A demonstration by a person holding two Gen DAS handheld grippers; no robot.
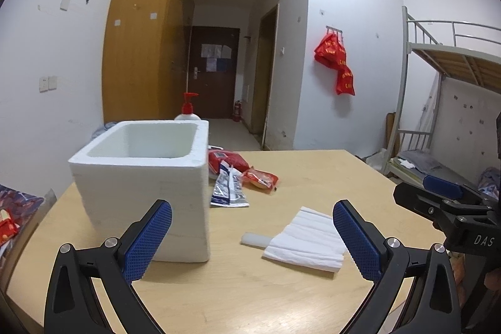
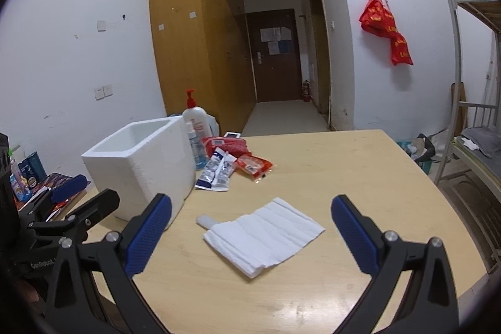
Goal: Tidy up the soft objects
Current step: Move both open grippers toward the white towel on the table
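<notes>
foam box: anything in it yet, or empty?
Looks empty, as far as visible. The foam box stands upright and open-topped; only bare white inner walls show in both views. Its floor is hidden, so not certain.

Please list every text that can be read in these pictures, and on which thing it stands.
"DAS": on the black body of the right tongs.
"GenRobot": on the body of the left tongs, cut off.
Red packets, blue-white sachets, pump bottle, red hanging bags: print too blurred to read.

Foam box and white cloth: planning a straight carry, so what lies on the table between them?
Only a short white tube, poking from under the cloth; otherwise bare table up to the box. Clearest in the right wrist view.
</notes>
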